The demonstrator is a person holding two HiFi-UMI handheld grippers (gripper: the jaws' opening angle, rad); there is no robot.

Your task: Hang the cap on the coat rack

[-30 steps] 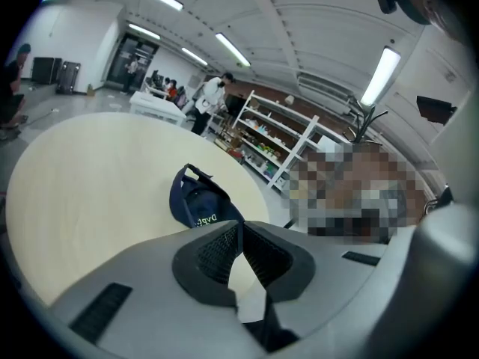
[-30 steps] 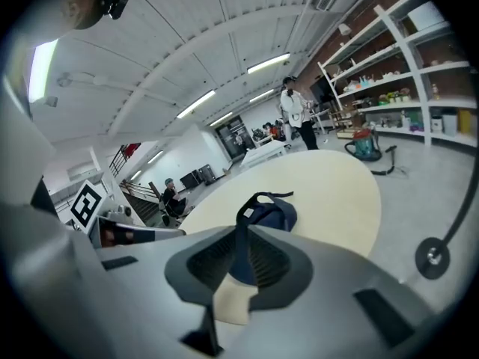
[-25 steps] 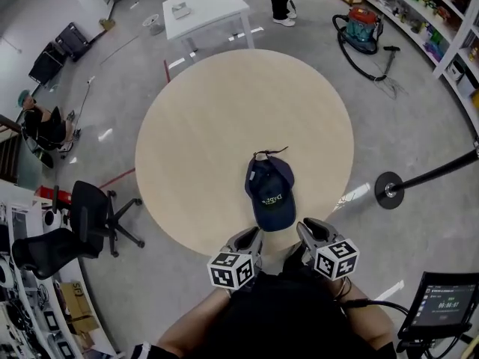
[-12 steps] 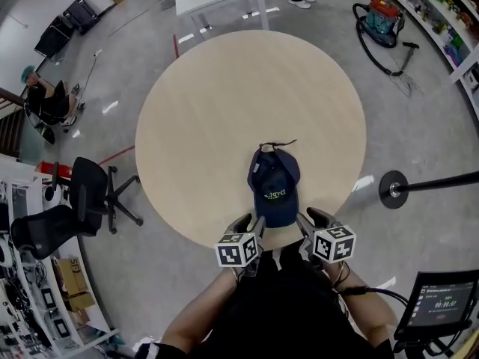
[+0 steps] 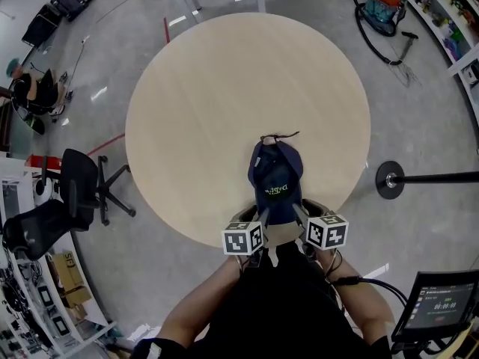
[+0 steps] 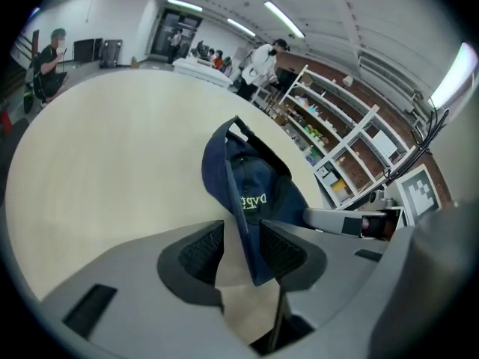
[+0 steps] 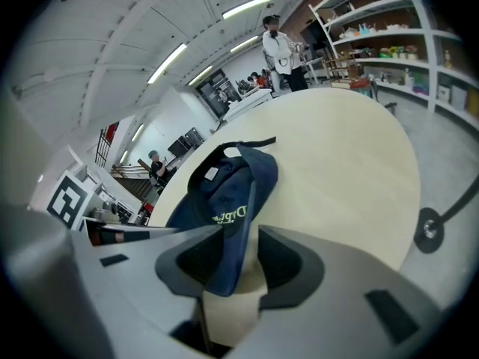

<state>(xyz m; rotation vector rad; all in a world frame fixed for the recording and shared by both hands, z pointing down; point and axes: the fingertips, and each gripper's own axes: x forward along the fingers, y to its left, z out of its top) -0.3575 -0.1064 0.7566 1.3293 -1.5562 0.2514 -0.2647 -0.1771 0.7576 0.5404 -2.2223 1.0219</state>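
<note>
- Navy cloth cap [image 5: 276, 185] lies on the round, pale wood worktop [image 5: 224, 103] near its six o'clock edge. The brim points to six o'clock, toward the person, and the back strap is at twelve.
- The left tool [image 5: 249, 219] sits at the brim's seven o'clock corner and the right tool [image 5: 304, 217] at its five o'clock corner.
- Both sets of jaws have just been opening and stand wide apart, clamping nothing.
- In the left gripper view the brim's edge runs between the dark pads [image 6: 202, 249], nearer the three o'clock one. In the right gripper view it also runs between the pads [image 7: 188, 259], nearer the nine o'clock one. I see no pinch on either side.
- To grip well, I would slide each tool a little further toward twelve o'clock. The pads would then cover the stiff brim rather than only its thin rim.
- Closing both tools together and evenly should keep the cap from twisting or skating across the smooth wood.
- The cloth crown is soft, so the lift should be level from the brim, letting the crown and strap hang free for a hook.
- A black round-footed pole [image 5: 390, 179] stands on the floor at three o'clock of the worktop. It may be the rack, but I cannot tell.
</note>
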